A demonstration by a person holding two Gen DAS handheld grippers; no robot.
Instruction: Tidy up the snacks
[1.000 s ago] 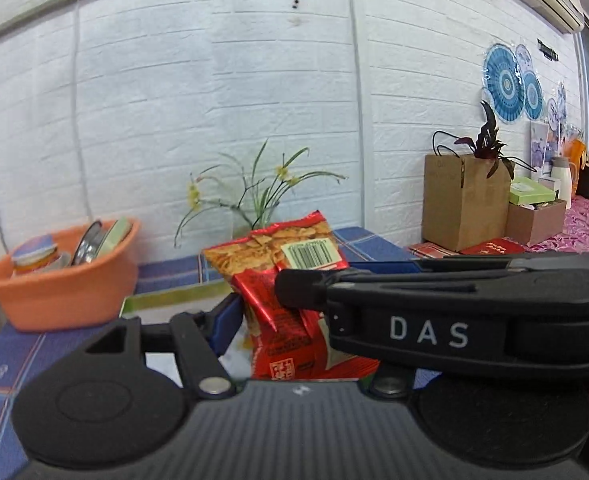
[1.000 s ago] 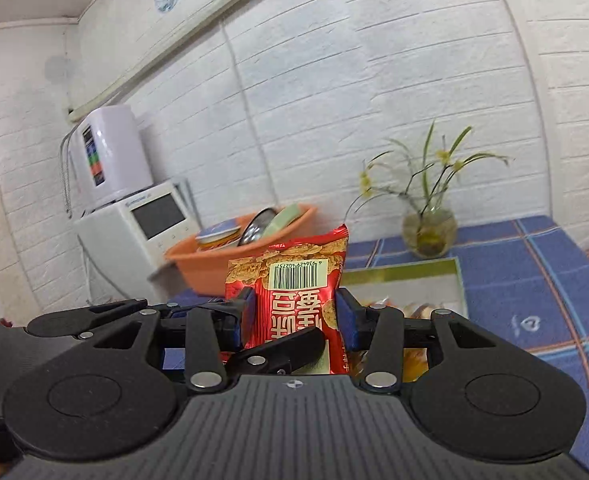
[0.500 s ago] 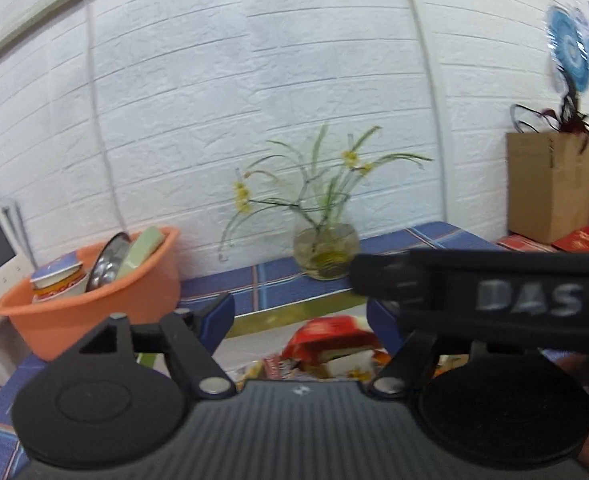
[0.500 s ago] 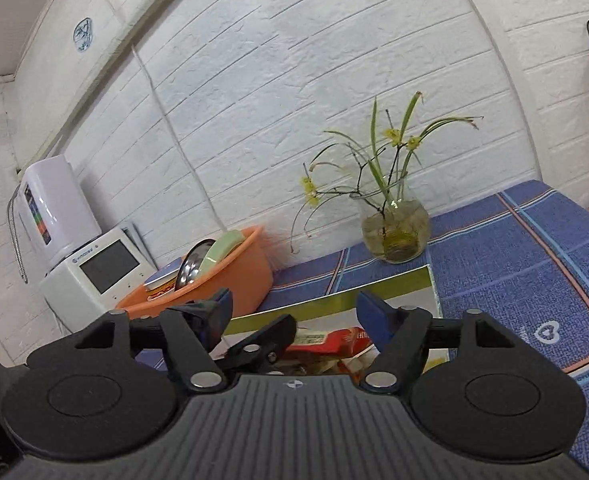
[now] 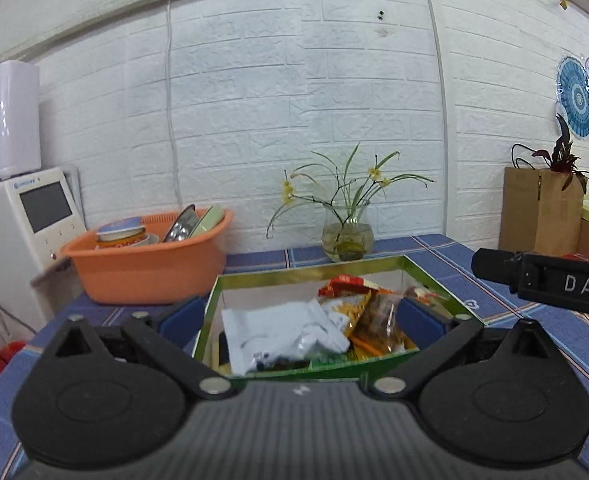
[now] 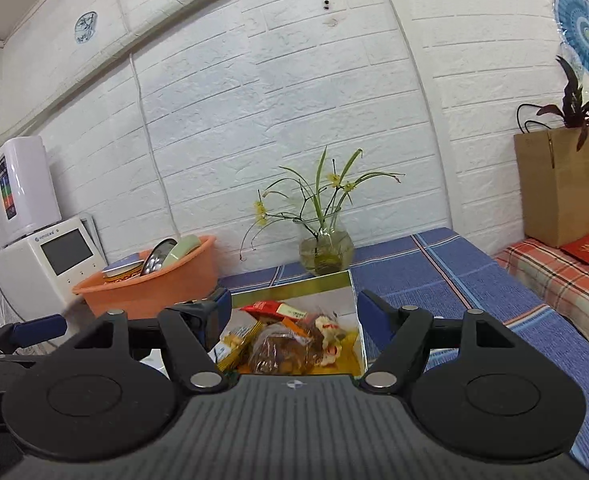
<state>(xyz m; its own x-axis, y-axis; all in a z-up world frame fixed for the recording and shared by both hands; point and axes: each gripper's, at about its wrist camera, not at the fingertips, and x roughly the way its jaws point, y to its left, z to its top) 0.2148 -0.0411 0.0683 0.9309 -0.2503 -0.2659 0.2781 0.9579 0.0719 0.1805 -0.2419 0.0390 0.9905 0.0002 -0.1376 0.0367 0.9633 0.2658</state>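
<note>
A green and gold box (image 5: 306,270) sits on the blue checked cloth and holds several snack packets. A red packet (image 5: 344,285) lies at its back, a white packet (image 5: 282,334) in front, and a clear bag of brown snacks (image 5: 380,320) to the right. My left gripper (image 5: 300,318) is open and empty, with its fingers wide on either side of the box. My right gripper (image 6: 290,312) is open and empty just behind the box (image 6: 294,286), above the red packet (image 6: 272,309) and the brown bag (image 6: 284,350).
An orange basin (image 5: 150,262) with dishes stands to the left. A glass vase (image 5: 346,236) with yellow flowers stands behind the box. A white appliance (image 5: 18,216) is at the far left, a brown paper bag (image 5: 540,212) at the right.
One second ago my right gripper held the red packet upright. It opened and the packet dropped into the box. Both grippers have pulled back and opened wide.
</note>
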